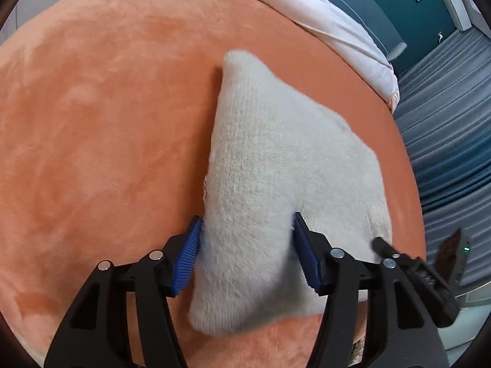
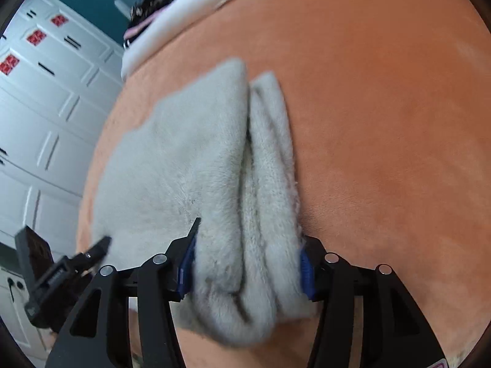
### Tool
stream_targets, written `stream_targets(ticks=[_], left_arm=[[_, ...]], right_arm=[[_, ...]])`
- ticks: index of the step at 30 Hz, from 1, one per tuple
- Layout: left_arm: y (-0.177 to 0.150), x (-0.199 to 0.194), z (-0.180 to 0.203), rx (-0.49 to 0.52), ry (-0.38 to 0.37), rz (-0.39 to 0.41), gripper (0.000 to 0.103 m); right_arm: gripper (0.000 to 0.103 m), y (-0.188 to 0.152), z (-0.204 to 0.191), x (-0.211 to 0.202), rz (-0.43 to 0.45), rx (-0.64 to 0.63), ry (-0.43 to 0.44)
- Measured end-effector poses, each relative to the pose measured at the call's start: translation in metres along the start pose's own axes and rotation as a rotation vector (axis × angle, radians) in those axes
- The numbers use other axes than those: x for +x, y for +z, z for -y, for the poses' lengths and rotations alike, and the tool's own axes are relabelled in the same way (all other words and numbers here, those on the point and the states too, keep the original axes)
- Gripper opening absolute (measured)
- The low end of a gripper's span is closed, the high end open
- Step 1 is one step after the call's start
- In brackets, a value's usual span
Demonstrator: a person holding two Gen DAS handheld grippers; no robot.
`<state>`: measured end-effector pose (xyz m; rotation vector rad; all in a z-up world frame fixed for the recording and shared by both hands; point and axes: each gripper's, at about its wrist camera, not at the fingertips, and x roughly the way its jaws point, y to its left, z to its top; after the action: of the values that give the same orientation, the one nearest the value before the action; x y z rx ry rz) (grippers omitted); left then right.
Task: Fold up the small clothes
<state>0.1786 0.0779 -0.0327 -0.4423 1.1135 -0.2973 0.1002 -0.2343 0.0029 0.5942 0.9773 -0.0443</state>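
A pale grey fuzzy knit garment (image 1: 276,141) lies on an orange plush blanket (image 1: 107,122). My left gripper (image 1: 248,217) is shut on its near corner, with the cloth filling the gap between the blue pads. In the right wrist view the same garment (image 2: 184,153) is bunched into thick folds, and my right gripper (image 2: 250,233) is shut on that bunch. Each gripper's tip shows in the other's view: the right gripper (image 1: 380,242) at the cloth's right edge, the left gripper (image 2: 104,242) at its left edge.
The orange blanket (image 2: 383,122) spreads wide around the garment. White bedding (image 1: 337,24) lies at its far edge. Beyond the bed's edge are a grey-blue striped floor (image 1: 445,122) and white panelled cabinet doors (image 2: 46,107).
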Motion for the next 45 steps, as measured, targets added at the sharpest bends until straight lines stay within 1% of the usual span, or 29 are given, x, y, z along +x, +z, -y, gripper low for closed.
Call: stream_targets(ticks=[2, 3, 4, 6, 7, 8, 10, 11, 12, 13, 15, 19, 23, 25, 26, 28, 32, 34, 36, 39, 42, 44, 45], left_arm=[[0.0, -0.015, 0.009, 0.058, 0.049, 0.049, 0.055], [-0.001, -0.018, 0.014, 0.101, 0.096, 0.071, 0.055], [-0.002, -0.017, 0.018, 0.131, 0.131, 0.071, 0.055], [-0.005, -0.008, 0.019, 0.149, 0.162, 0.047, 0.057], [-0.006, -0.004, 0.02, 0.145, 0.165, 0.04, 0.058], [-0.007, -0.002, 0.022, 0.149, 0.173, 0.038, 0.058], [-0.008, -0.007, 0.028, 0.166, 0.209, 0.045, 0.058], [-0.008, -0.011, 0.031, 0.17, 0.214, 0.046, 0.058], [-0.01, -0.018, 0.034, 0.17, 0.21, 0.049, 0.057], [-0.011, -0.023, 0.037, 0.174, 0.21, 0.055, 0.057], [-0.02, -0.033, 0.044, 0.202, 0.234, 0.072, 0.057], [-0.035, -0.042, 0.058, 0.257, 0.273, 0.096, 0.057], [-0.052, -0.05, 0.066, 0.27, 0.286, 0.111, 0.065], [-0.06, -0.052, 0.068, 0.277, 0.294, 0.118, 0.067], [-0.064, -0.053, 0.07, 0.282, 0.302, 0.12, 0.07], [-0.075, -0.053, 0.072, 0.295, 0.317, 0.125, 0.072], [-0.089, -0.047, 0.071, 0.313, 0.345, 0.125, 0.072], [-0.097, -0.044, 0.069, 0.317, 0.349, 0.129, 0.072], [-0.104, -0.041, 0.067, 0.325, 0.359, 0.138, 0.073], [-0.116, -0.035, 0.064, 0.345, 0.367, 0.159, 0.073], [-0.128, -0.028, 0.058, 0.356, 0.378, 0.179, 0.073], [-0.134, -0.022, 0.054, 0.362, 0.394, 0.189, 0.075], [-0.137, -0.019, 0.052, 0.364, 0.407, 0.187, 0.078]], right_arm=[[0.036, -0.003, -0.008, -0.022, 0.062, -0.048, -0.004], [0.028, -0.005, -0.013, -0.022, 0.052, -0.082, -0.012], [0.024, -0.007, -0.019, -0.013, 0.019, -0.112, -0.026], [0.023, -0.016, -0.019, 0.017, -0.063, -0.172, -0.094], [0.022, -0.023, -0.017, 0.033, -0.077, -0.207, -0.113], [0.021, -0.025, -0.019, 0.033, -0.055, -0.228, -0.122], [0.022, -0.016, -0.032, 0.021, -0.061, -0.205, -0.129], [0.022, -0.014, -0.041, 0.011, -0.047, -0.19, -0.114], [0.022, -0.016, -0.047, 0.001, -0.026, -0.191, -0.093], [0.022, -0.024, -0.047, -0.018, 0.002, -0.205, -0.085], [0.022, -0.034, -0.048, -0.045, 0.047, -0.225, -0.098], [0.025, -0.056, -0.049, -0.068, 0.076, -0.217, -0.122], [0.029, -0.067, -0.046, -0.077, 0.101, -0.21, -0.158], [0.037, -0.073, -0.041, -0.08, 0.112, -0.193, -0.168], [0.039, -0.077, -0.037, -0.082, 0.115, -0.188, -0.176], [0.042, -0.087, -0.03, -0.083, 0.124, -0.187, -0.2], [0.048, -0.108, -0.024, -0.076, 0.136, -0.208, -0.254], [0.055, -0.118, -0.021, -0.074, 0.151, -0.214, -0.272], [0.059, -0.126, -0.021, -0.072, 0.169, -0.228, -0.285], [0.067, -0.139, -0.02, -0.065, 0.205, -0.256, -0.308], [0.07, -0.149, -0.013, -0.057, 0.236, -0.257, -0.332], [0.07, -0.154, -0.009, -0.048, 0.218, -0.245, -0.339], [0.07, -0.156, -0.008, -0.044, 0.199, -0.24, -0.33]])
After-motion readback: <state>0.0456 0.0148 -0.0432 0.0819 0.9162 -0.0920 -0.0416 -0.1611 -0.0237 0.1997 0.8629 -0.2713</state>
